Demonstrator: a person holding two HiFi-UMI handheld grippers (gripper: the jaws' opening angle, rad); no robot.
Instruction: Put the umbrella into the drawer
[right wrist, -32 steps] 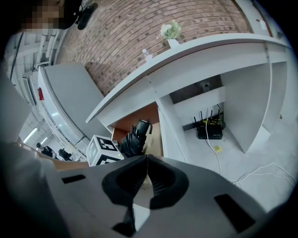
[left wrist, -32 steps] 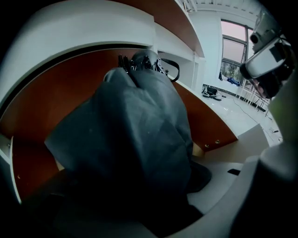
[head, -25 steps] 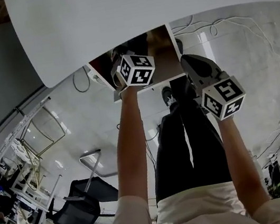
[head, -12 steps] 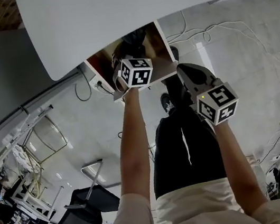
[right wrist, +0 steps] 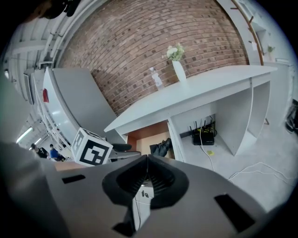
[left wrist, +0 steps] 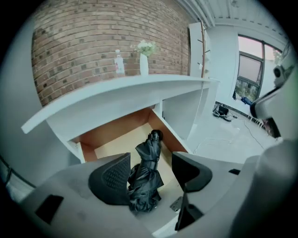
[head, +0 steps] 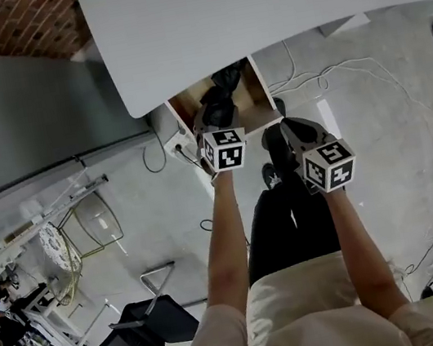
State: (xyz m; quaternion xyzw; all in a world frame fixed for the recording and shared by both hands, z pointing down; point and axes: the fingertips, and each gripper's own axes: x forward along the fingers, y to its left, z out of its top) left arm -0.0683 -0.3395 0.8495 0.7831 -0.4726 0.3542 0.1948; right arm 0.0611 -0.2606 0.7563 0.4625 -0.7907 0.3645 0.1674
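Umbrella point(left wrist: 148, 160): black, folded, canopy loosely bunched; lying inside the open drawer point(left wrist: 114, 130) on its pale floor, knobbed end toward the back, nearer the drawer's right-hand wall as the left gripper view shows it. Drawer: pulled out from under the white desk point(left wrist: 116, 93), brown inner walls. Left gripper point(left wrist: 150, 177): over the front part of the drawer, pointing down into it; jaws wide apart and just been opening; the umbrella shows through the gap between them, neither ribbed pad pressing on it; grasp released. Right gripper point(right wrist: 147, 160): jaws clenched together with nothing between them; in the head view beside the left one, toward the person and off the drawer's right corner; its marker cube point(head: 329, 165) faces upward. Left gripper's marker cube point(head: 225, 148): at the drawer's front edge in the head view. Desk top: white vase point(left wrist: 144, 64) holding pale flowers point(left wrist: 145, 47); clear bottle point(left wrist: 119, 62) just beside the vase; both standing upright against the brick wall point(left wrist: 93, 42). Under the desk, right of the drawer: black router point(right wrist: 204, 137) with raised antennas, in an open white bay. Floor: pale, glossy; loose cables point(head: 327, 45) to the right; black office chair point(head: 138, 339) to the lower left in the head view.
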